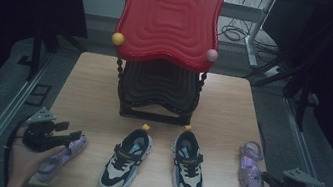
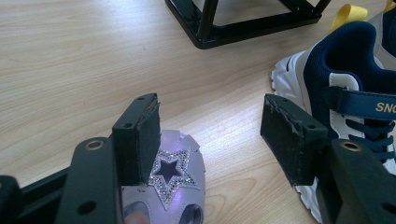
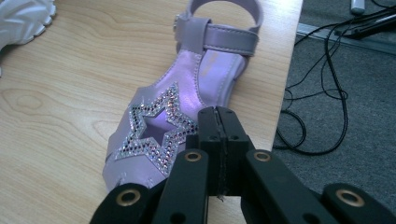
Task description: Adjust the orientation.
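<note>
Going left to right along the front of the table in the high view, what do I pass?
Left gripper → left purple sandal → left sneaker → right sneaker → right purple sandal → right gripper.

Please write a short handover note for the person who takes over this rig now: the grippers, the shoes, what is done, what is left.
Left gripper: open, jaws over the toe of the left sandal, not gripping.
Right gripper: shut, empty, over the toe of the right sandal near the table edge.
Two sneakers stand between the sandals, before the rack.
Done: no shoe on the rack yet.
Left: probably gripping the sandals and moving them.
</note>
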The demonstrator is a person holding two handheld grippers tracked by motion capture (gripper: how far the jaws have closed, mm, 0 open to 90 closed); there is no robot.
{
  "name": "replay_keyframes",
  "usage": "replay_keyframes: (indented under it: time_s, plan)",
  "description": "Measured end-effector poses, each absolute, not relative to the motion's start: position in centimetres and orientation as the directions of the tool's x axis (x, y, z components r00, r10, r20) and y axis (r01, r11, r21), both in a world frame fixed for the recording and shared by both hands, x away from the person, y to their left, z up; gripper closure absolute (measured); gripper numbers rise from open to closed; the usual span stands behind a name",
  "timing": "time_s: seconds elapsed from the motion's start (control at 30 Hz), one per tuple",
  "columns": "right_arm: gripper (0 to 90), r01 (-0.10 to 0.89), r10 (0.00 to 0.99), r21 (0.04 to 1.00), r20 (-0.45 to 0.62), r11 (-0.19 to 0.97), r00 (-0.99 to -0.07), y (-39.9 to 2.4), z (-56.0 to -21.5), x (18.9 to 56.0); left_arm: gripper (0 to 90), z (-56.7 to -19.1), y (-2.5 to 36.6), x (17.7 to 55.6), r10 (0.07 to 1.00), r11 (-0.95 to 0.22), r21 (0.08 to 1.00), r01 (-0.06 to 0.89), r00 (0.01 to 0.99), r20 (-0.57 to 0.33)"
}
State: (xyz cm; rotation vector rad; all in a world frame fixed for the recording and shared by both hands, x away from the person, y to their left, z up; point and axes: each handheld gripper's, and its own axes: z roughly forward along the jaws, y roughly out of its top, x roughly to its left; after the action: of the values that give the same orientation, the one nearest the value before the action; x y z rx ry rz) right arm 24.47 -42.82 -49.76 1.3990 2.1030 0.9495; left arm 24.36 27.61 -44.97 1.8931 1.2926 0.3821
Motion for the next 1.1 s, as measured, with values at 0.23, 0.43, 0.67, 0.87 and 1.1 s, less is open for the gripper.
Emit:
replay_keyframes:
  time_s: [0.23,0.43,0.67,0.87,1.1]
  plan:
    - [89.5,0.62,0.915,0.738,0.01,0.265,-0.404,-41.9,-49.3,24.4,38.0,-45.1,27.6,24.4,0.883,-0.165,0.744,0.648,0.433,-0.18]
    - [89.5,0.63,0.912,0.727,0.011,0.273,-0.409,-41.5,-49.1,24.3,38.0,-45.1,27.8,24.3,0.886,-0.16,0.745,0.647,0.428,-0.181]
    - [89.4,0.629,0.907,0.727,0.018,0.277,-0.421,-40.8,-49.2,23.8,37.9,-45.1,27.9,24.3,0.887,-0.16,0.743,0.65,0.425,-0.181]
    - [89.4,0.616,0.893,0.732,0.026,0.29,-0.45,-39.8,-49.1,23.7,37.7,-45.1,27.8,24.3,0.884,-0.165,0.74,0.652,0.43,-0.182]
    - [89.4,0.612,0.887,0.728,0.01,0.309,-0.461,-38.9,-49.0,23.8,37.7,-45.1,28.1,24.3,0.887,-0.158,0.739,0.655,0.423,-0.185]
